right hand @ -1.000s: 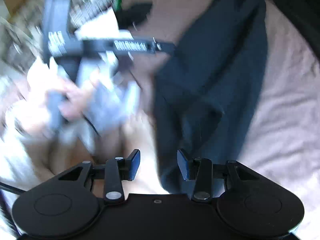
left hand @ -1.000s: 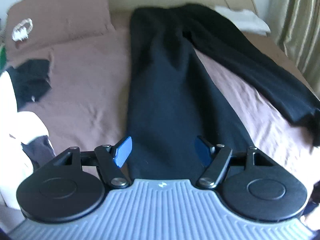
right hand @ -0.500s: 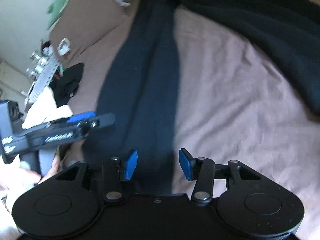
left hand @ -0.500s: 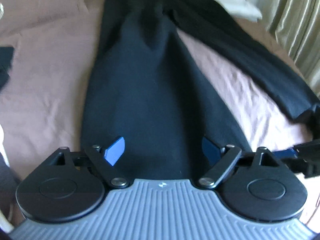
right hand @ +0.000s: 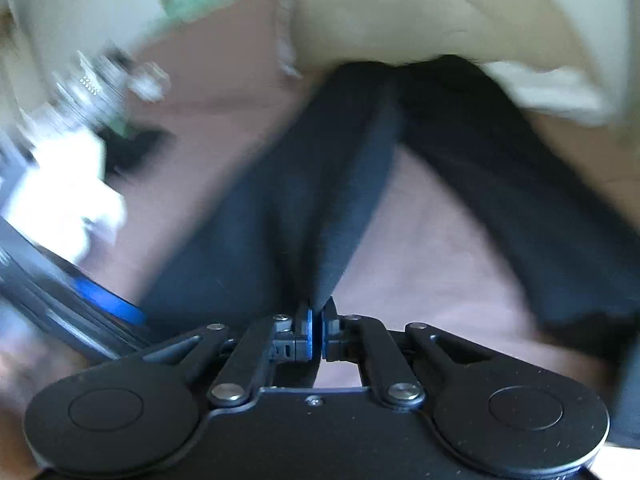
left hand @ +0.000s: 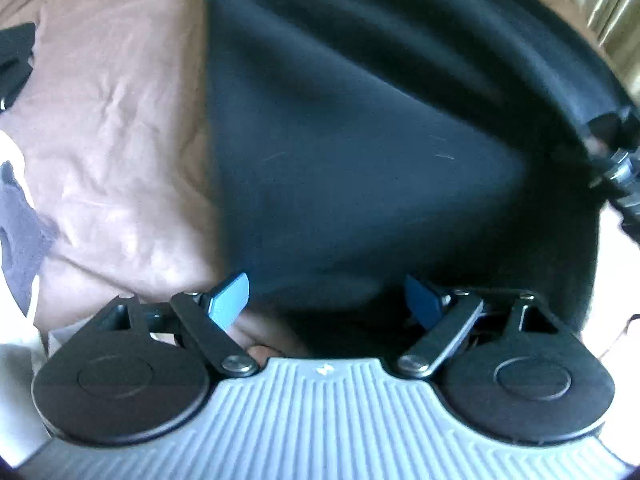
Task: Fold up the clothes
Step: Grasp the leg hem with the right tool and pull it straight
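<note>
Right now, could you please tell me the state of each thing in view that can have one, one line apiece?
black trousers: spread on the bed, legs apart, not yet folded, one leg's edge pinched and pulled up.
right gripper: shut on the trouser leg's edge.
left gripper: open over the leg's hem end, pads not pressing on it.
brown bedsheet: wrinkled.
small dark garment: crumpled at the bed's edge.

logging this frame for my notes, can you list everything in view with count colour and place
trousers: one, black, flat on the bed, legs spread apart
bedsheet: one, pinkish brown, under the trousers
dark clothes: one small pile, black, left edge of the bed
curtain: one, olive, far right
headboard: one, cream, behind the trousers
left gripper: open, over the trouser hem
right gripper: shut on a trouser leg edge
</note>
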Available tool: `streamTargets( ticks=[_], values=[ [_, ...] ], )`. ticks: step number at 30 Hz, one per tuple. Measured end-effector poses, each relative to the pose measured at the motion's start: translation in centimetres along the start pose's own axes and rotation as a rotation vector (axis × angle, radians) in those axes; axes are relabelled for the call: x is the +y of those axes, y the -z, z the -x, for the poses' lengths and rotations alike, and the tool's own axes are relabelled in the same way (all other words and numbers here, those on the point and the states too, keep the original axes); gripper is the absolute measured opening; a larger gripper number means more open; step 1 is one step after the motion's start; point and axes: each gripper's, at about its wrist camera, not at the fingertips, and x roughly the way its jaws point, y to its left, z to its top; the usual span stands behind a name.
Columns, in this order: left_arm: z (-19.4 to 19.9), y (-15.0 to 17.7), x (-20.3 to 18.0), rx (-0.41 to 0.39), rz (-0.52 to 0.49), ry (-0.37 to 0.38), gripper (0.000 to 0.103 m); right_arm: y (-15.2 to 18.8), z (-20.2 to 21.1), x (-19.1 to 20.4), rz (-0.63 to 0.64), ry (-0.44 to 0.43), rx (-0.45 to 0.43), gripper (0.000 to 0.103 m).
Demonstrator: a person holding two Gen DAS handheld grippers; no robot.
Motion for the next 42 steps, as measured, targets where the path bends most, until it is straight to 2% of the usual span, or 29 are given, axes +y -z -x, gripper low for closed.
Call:
streamTargets(
  ticks=[1, 3, 5, 7, 8, 9, 11, 13, 15, 18, 20, 21, 24, 26, 27, 28, 29, 31, 32, 34, 37, 42],
  values=[
    [0.1, -0.2, -0.1, 0.0, 0.005, 0.001, 0.086, 0.6, -1.0, -1.3, -0.045, 0.011, 0.02, 0.006],
    [0.0, -1.2, -0.8, -0.006, -0.002, -0.047, 0.085, 1.3, -2.4, -4.2, -0.19, -0.094, 0.044, 0.008],
    [0.5, -1.9, -1.8, -0.033, -0.016, -0.077, 0.085, 1.3, -1.6, -5.5, -0.255, -0.131, 0.031, 0.013],
    [1.4, -3.0, -2.7, -0.078, -0.007, -0.034, 0.085, 1.5, -0.8, -6.9, -0.312, -0.153, 0.017, 0.014],
    [1.8, -3.5, -3.2, -0.097, -0.001, 0.003, 0.085, 1.8, 0.2, -8.0, -0.305, -0.103, 0.008, 0.024],
    [2.0, -4.0, -3.8, -0.11, 0.001, 0.052, 0.085, 2.2, 1.2, -9.0, -0.299, -0.053, -0.001, 0.03],
    [2.1, -5.0, -5.6, -0.134, -0.014, 0.145, 0.086, 3.0, 3.3, -11.1, -0.286, 0.046, -0.019, 0.031],
    [1.7, -6.5, -7.9, -0.162, -0.06, 0.197, 0.086, 3.5, 4.9, -13.2, -0.252, 0.153, -0.033, 0.036],
    [0.9, -7.9, -10.4, -0.187, -0.103, 0.233, 0.085, 4.0, 5.7, -15.4, -0.251, 0.222, -0.042, 0.052],
    [-0.3, -10.0, -13.9, -0.196, -0.178, 0.264, 0.085, 5.1, 6.4, -17.9, -0.306, 0.285, -0.038, 0.057],
    [-0.8, -10.9, -15.6, -0.188, -0.189, 0.286, 0.085, 5.3, 6.5, -18.8, -0.306, 0.311, -0.029, 0.058],
    [-1.0, -11.1, -16.4, -0.184, -0.192, 0.297, 0.085, 5.3, 6.6, -19.0, -0.296, 0.313, -0.027, 0.063],
    [-1.3, -10.9, -18.3, -0.179, -0.201, 0.31, 0.085, 5.3, 5.3, -18.2, -0.202, 0.255, -0.004, 0.081],
    [-1.3, -10.4, -18.6, -0.18, -0.212, 0.291, 0.085, 6.0, 4.9, -18.1, -0.089, 0.292, 0.001, 0.081],
    [-1.3, -10.2, -18.4, -0.184, -0.217, 0.268, 0.085, 5.9, 3.8, -17.9, -0.042, 0.374, 0.003, 0.081],
    [-1.1, -9.9, -18.2, -0.188, -0.223, 0.246, 0.085, 5.9, 2.6, -17.7, 0.006, 0.455, 0.005, 0.081],
    [-0.9, -9.7, -17.9, -0.19, -0.235, 0.232, 0.085, 5.8, 1.6, -17.7, 0.043, 0.522, 0.007, 0.076],
    [-0.8, -9.3, -16.6, -0.19, -0.248, 0.204, 0.085, 5.5, 0.5, -18.9, 0.04, 0.558, 0.012, 0.011],
    [-0.8, -9.3, -16.1, -0.191, -0.246, 0.196, 0.085, 5.1, 1.0, -19.6, 0.011, 0.538, -0.004, 0.004],
    [-0.6, -9.3, -14.9, -0.193, -0.236, 0.198, 0.085, 4.3, 3.2, -20.7, -0.048, 0.473, -0.065, 0.004],
    [0.2, -9.5, -13.6, -0.203, -0.203, 0.223, 0.085, 3.3, 8.9, -20.9, -0.085, 0.368, -0.136, 0.004],
    [0.8, -10.0, -13.1, -0.2, -0.197, 0.263, 0.086, 4.8, 16.7, -19.6, -0.086, 0.219, -0.106, 0.004]
  ],
)
